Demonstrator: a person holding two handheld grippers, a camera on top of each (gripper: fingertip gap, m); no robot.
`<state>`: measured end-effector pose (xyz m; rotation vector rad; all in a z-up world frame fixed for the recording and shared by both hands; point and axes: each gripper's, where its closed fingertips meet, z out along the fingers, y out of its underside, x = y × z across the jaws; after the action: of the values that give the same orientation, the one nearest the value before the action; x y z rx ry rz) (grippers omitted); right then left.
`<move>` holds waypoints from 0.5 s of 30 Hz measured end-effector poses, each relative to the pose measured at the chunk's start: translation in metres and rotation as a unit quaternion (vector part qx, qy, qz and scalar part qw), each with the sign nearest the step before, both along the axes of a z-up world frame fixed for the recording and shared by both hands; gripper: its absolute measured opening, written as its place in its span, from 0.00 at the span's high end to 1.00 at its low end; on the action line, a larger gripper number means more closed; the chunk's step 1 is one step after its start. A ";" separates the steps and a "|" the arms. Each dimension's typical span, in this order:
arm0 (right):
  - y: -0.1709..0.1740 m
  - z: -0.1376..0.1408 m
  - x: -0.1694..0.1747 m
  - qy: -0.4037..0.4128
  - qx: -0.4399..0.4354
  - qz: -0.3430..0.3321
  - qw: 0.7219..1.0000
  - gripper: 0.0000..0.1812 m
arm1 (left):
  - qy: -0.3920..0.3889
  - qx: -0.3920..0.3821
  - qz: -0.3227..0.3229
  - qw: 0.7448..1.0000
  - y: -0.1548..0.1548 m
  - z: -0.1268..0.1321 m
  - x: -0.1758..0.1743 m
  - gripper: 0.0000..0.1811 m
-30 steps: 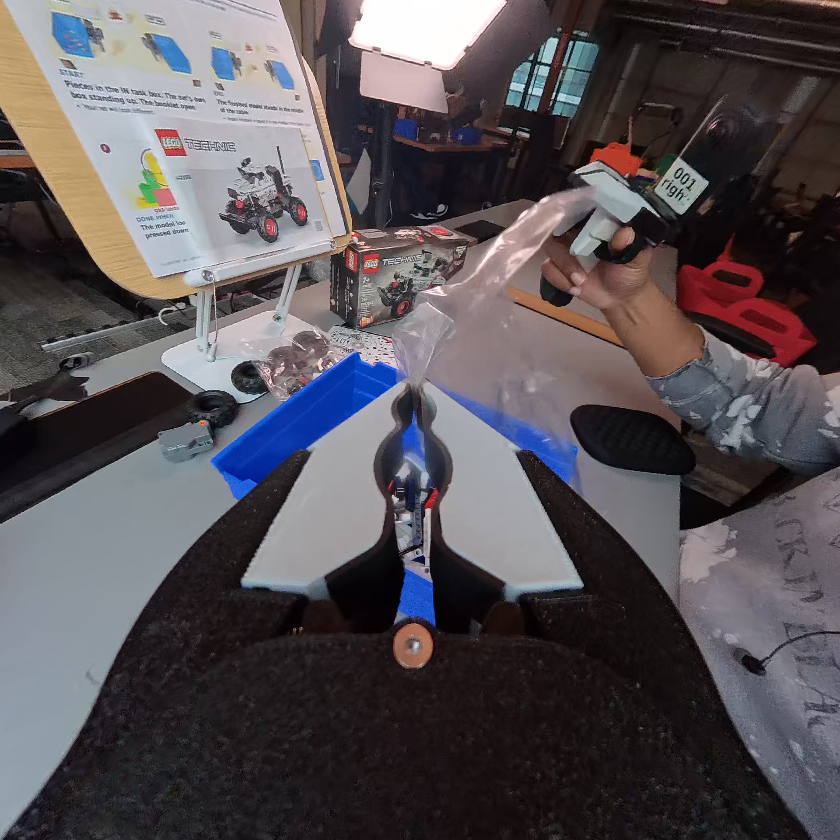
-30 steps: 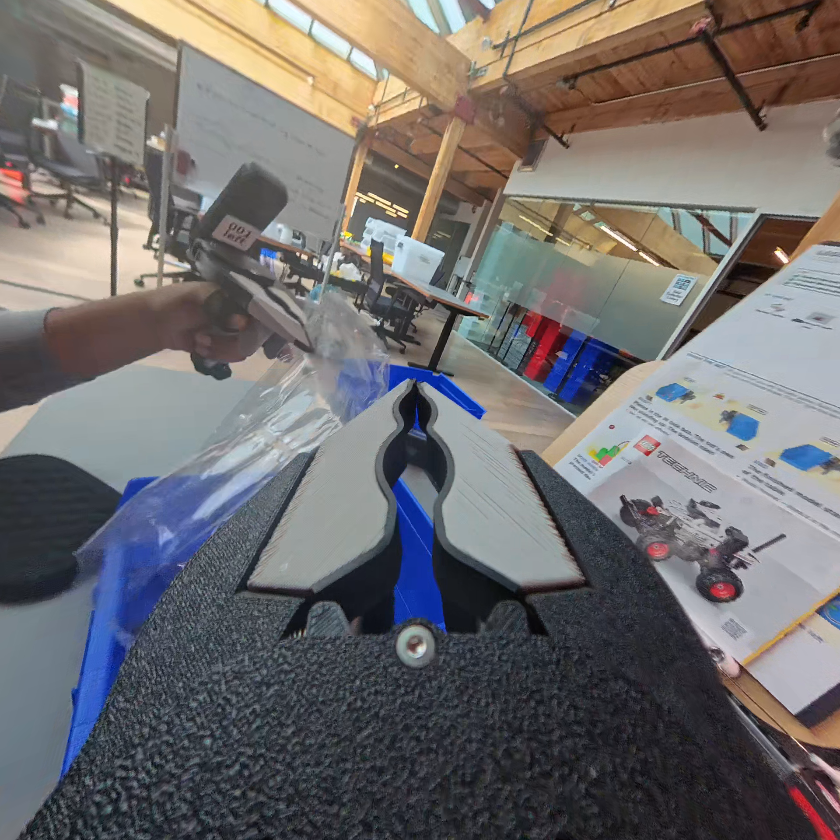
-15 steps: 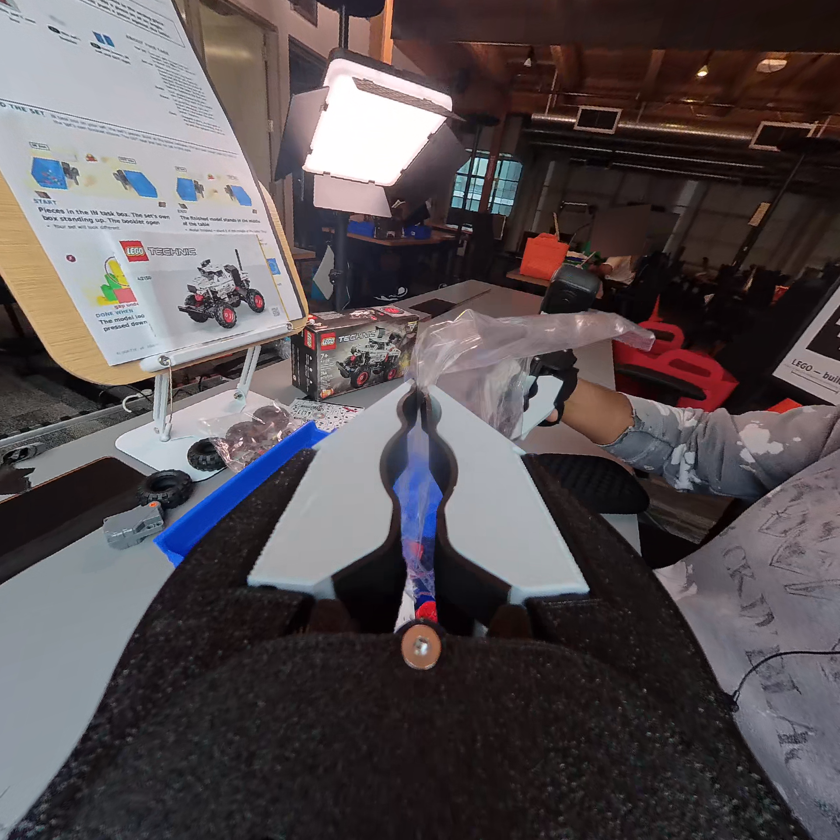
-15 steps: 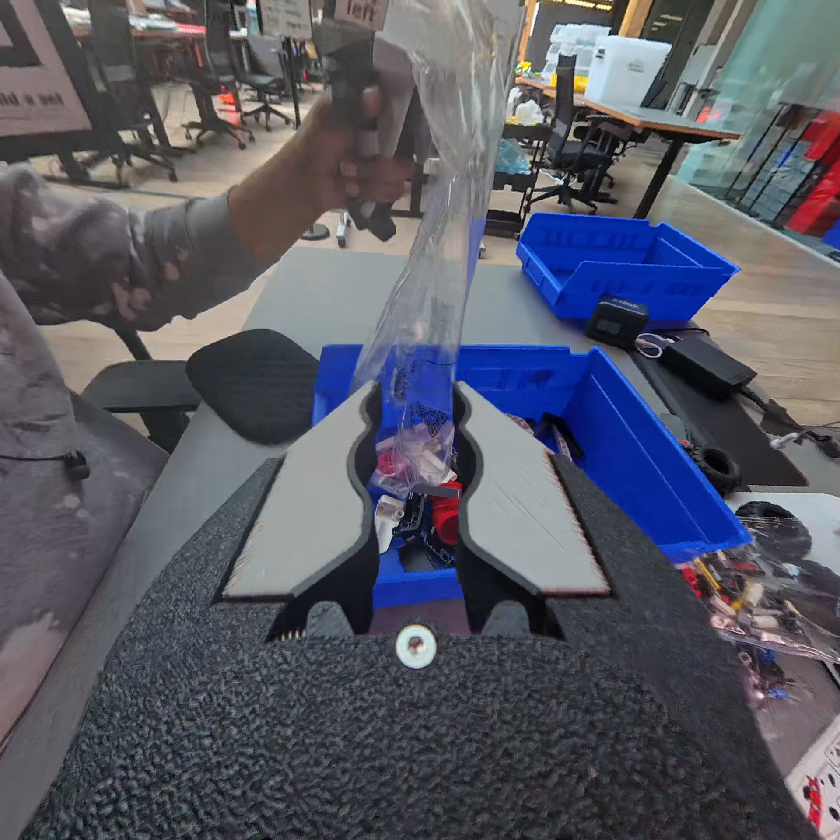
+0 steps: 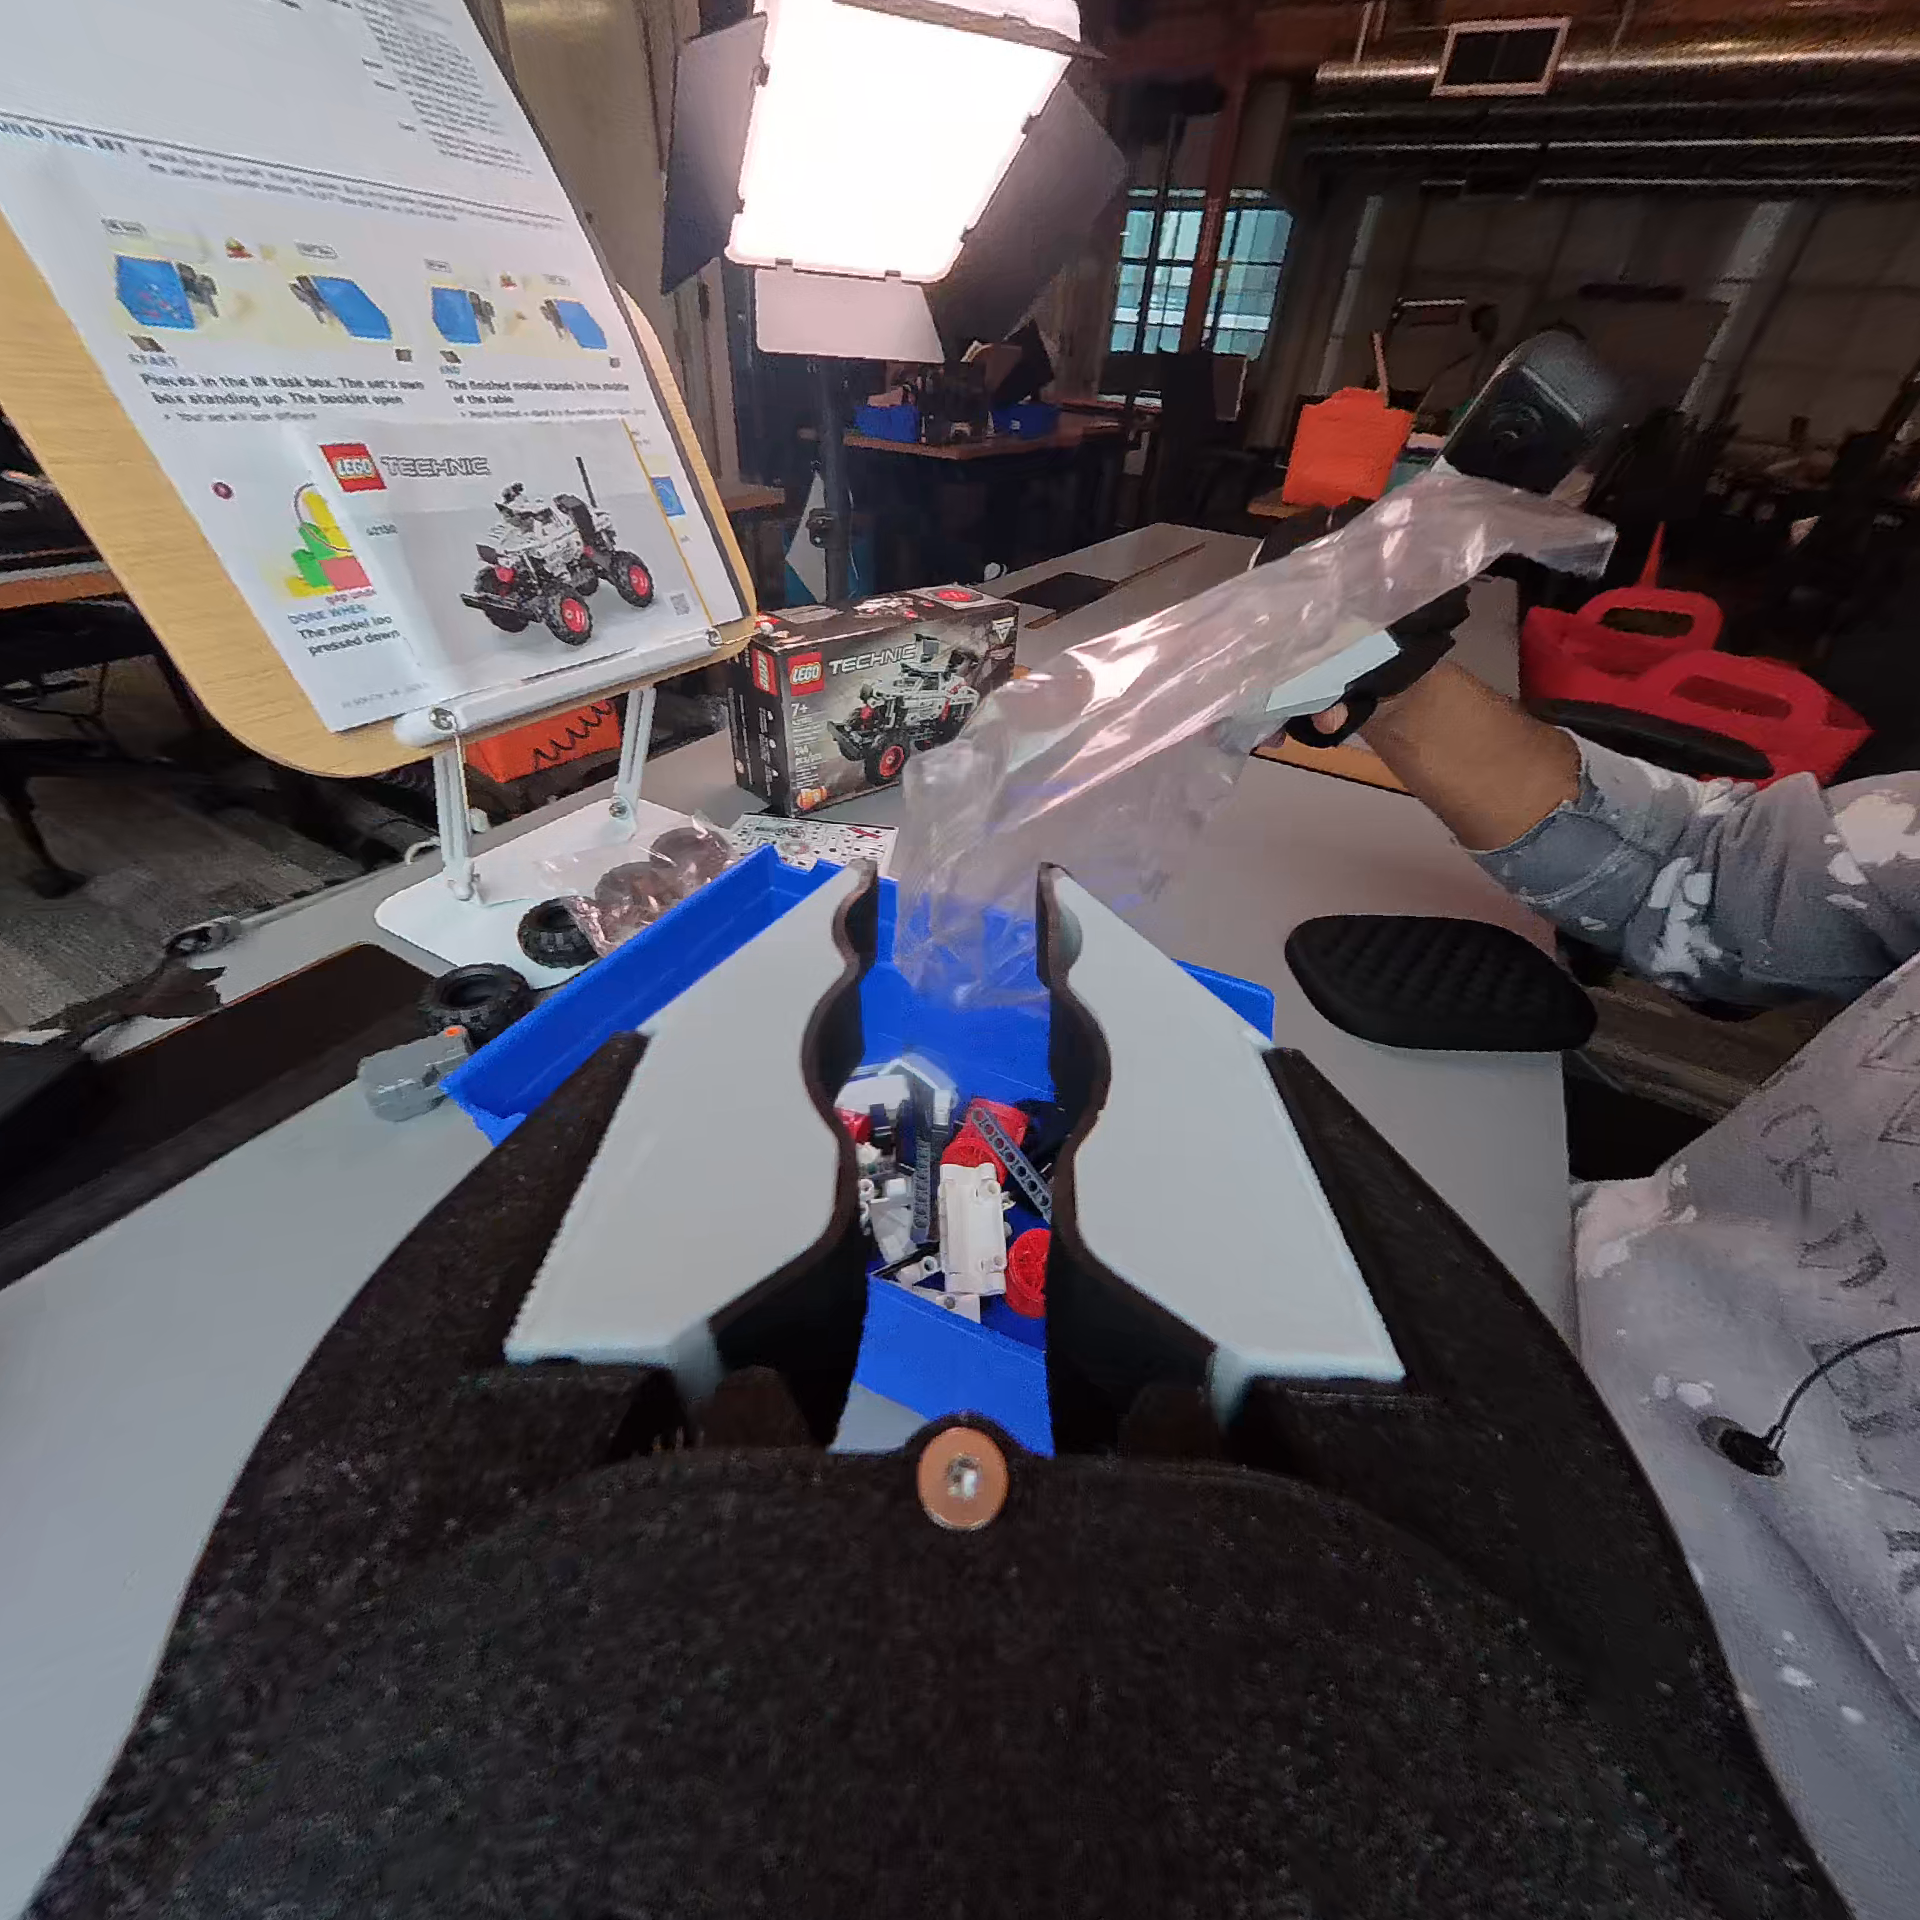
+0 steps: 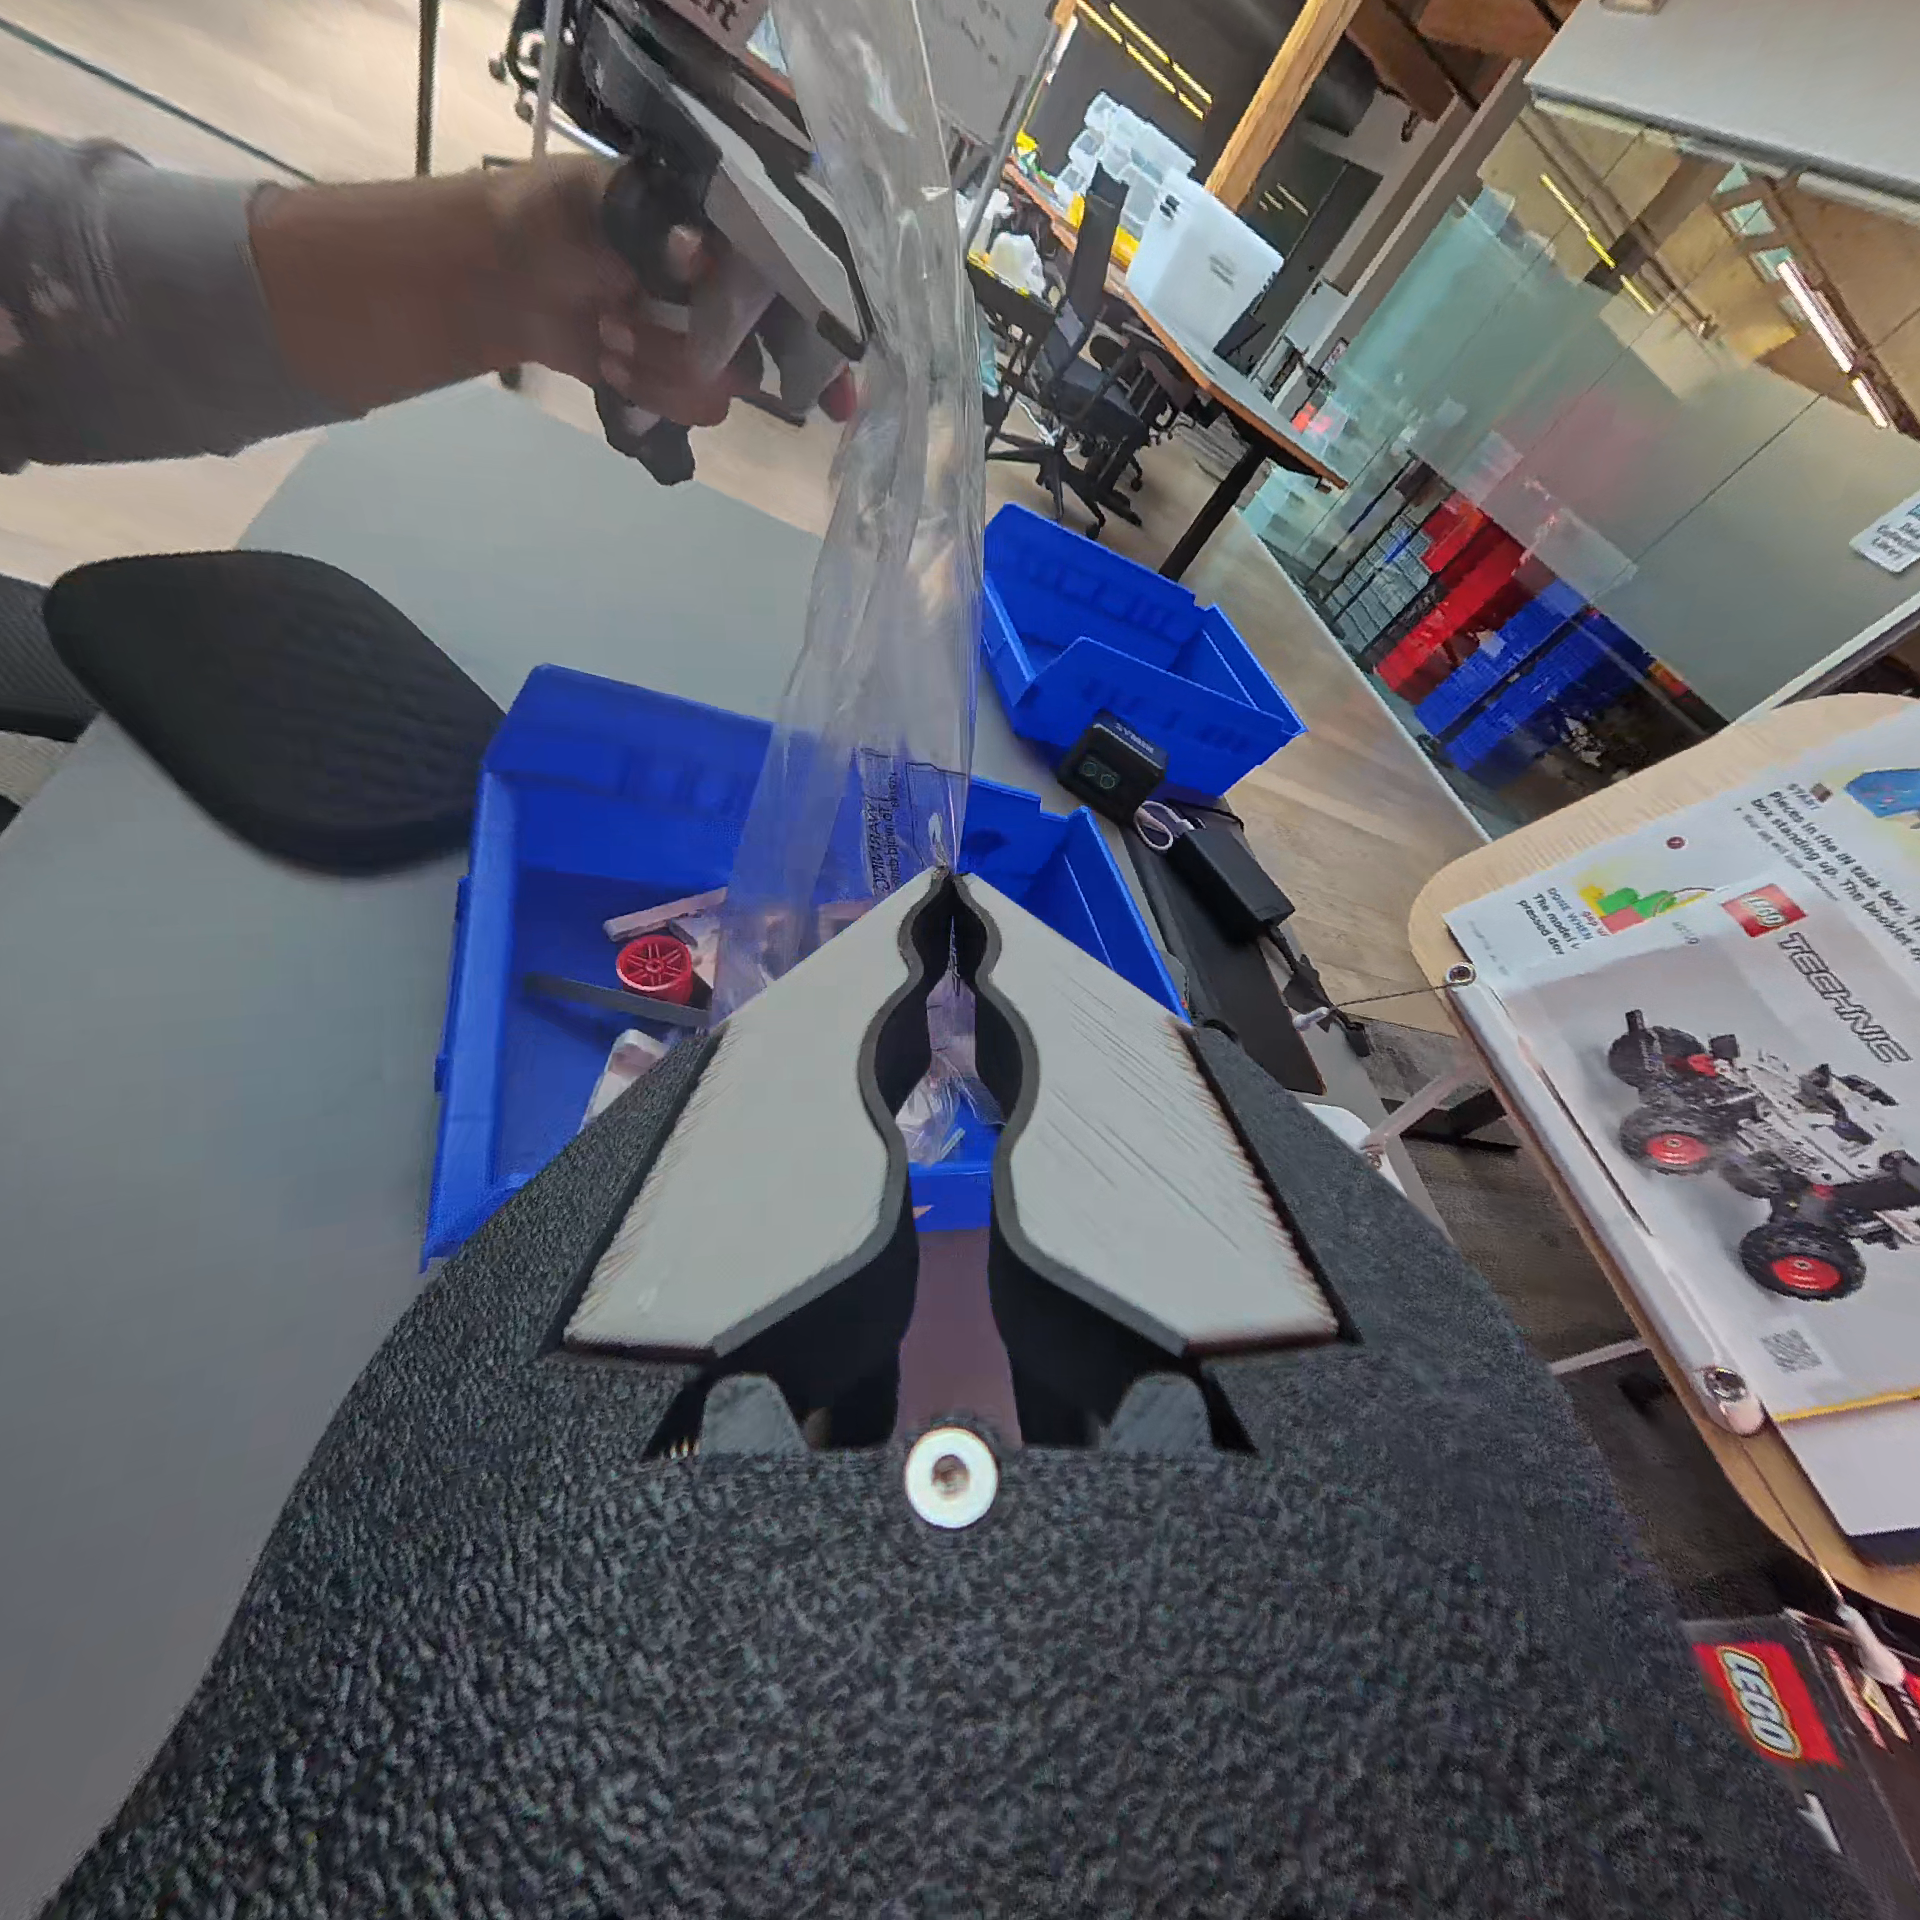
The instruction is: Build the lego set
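Observation:
A clear plastic bag (image 5: pixel 1143 717) hangs over the blue bin (image 5: pixel 644 966). My right gripper (image 6: pixel 945 878) is shut on the bag (image 6: pixel 894 520); in the left wrist view it (image 5: pixel 1340 675) holds the bag up at the right. My left gripper (image 5: pixel 956 883) is open, and the bag's loose lower end hangs between its fingertips. In the right wrist view the left gripper (image 6: pixel 821 301) is beside the bag's upper part. Loose white, red and black lego pieces (image 5: pixel 956 1184) lie in the bin (image 6: pixel 488 935), among them a red wheel hub (image 6: pixel 652 966).
An instruction stand (image 5: pixel 343 436), the lego box (image 5: pixel 862 696), a bag of tyres (image 5: pixel 644 883), a loose tyre (image 5: pixel 473 1003) and a grey part (image 5: pixel 405 1075) sit behind the bin. A black pad (image 5: pixel 1434 982) lies to the right. A second blue bin (image 6: pixel 1132 665) stands farther off. The grippers' ends are close to 20 centimeters from one another. Left tips and right tips are each some 25 centimeters from the red wheel hub (image 6: pixel 652 966).
My left gripper has opened and let go of the bag. My right gripper, open around the bag before, has shut on it. The pieces now lie in the bin.

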<state>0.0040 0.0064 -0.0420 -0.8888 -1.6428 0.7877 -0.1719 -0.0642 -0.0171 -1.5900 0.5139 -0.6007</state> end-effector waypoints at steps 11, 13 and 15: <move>-0.013 -0.013 -0.034 -0.068 0.056 0.076 0.993 1.00 | 0.353 0.077 0.041 0.931 -0.019 -0.008 0.025 0.64; -0.018 -0.017 -0.038 -0.081 0.067 0.090 0.990 1.00 | 0.380 0.069 0.020 0.922 -0.021 -0.018 0.027 0.85; -0.020 -0.017 -0.040 -0.083 0.071 0.099 0.989 1.00 | 0.402 0.055 -0.008 0.914 -0.026 -0.028 0.029 1.00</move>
<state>-0.0361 -0.0132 -0.0586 -0.7129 -1.9317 0.7352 -0.1432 -0.0899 -0.0450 -1.6855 1.1477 0.1118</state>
